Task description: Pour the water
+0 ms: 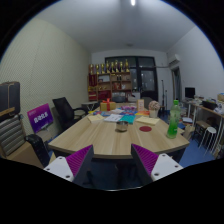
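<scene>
My gripper (112, 162) is held well back from a long wooden table (105, 142), and its purple pads (80, 160) stand wide apart, open with nothing between them. Far beyond the fingers, near the table's right end, a green bottle (174, 120) stands upright. Near the middle of the table sits a small dark cup (122, 126), with a flat red item (145, 128) just right of it. Nothing on the table touches the gripper.
Black office chairs (68, 108) stand along the table's left side, next to a purple sign (40, 118). Papers and boxes (128, 112) clutter the table's far end. Shelves with goods (110, 80) line the back wall. A desk with a monitor (190, 95) stands at the right.
</scene>
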